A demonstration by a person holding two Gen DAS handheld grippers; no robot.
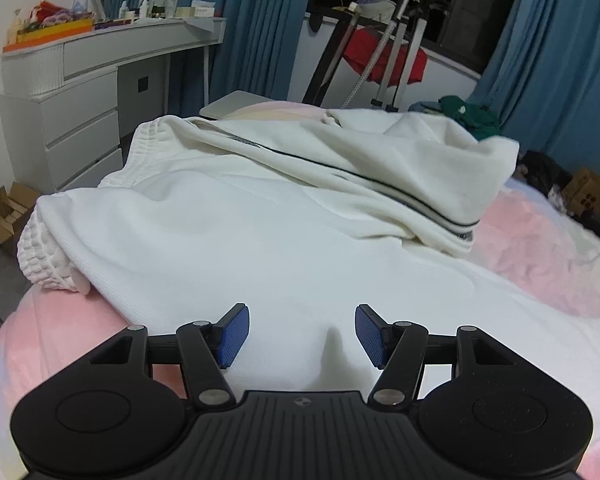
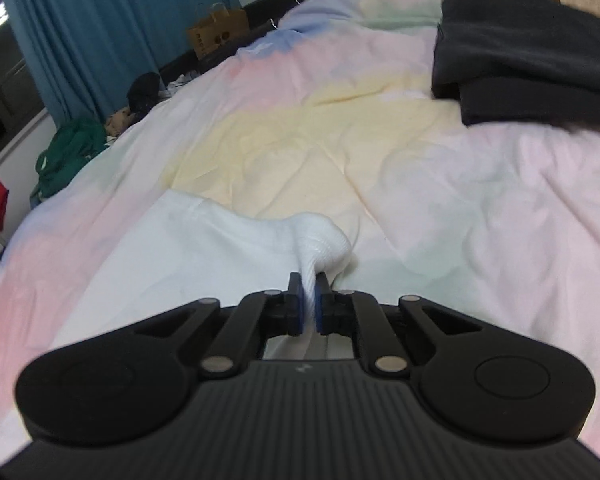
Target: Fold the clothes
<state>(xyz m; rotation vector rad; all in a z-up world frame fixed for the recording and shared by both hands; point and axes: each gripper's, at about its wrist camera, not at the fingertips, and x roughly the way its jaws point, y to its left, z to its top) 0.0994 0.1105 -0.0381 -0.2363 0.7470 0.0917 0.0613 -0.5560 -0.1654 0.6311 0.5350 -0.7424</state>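
Observation:
A white garment [image 1: 260, 216] with ribbed cuffs and a dark stripe lies rumpled across the pastel bedspread [image 1: 540, 248]. My left gripper [image 1: 302, 334] hovers just over its near part, blue pads wide apart, a small wrinkle of cloth between them, nothing pinched. In the right wrist view a corner of the same white garment [image 2: 188, 248] lies flat on the bedspread [image 2: 420, 184]. My right gripper [image 2: 309, 300] is shut on a bunched ribbed edge of it, which bulges out beyond the fingertips.
A folded dark garment [image 2: 532, 64] sits at the bed's far right. A green garment [image 2: 72, 152] lies at the bed's left edge. A white dresser [image 1: 80, 104], blue curtains [image 1: 260, 20], a drying rack with red cloth [image 1: 384, 56] and cardboard boxes [image 1: 4, 216] ring the bed.

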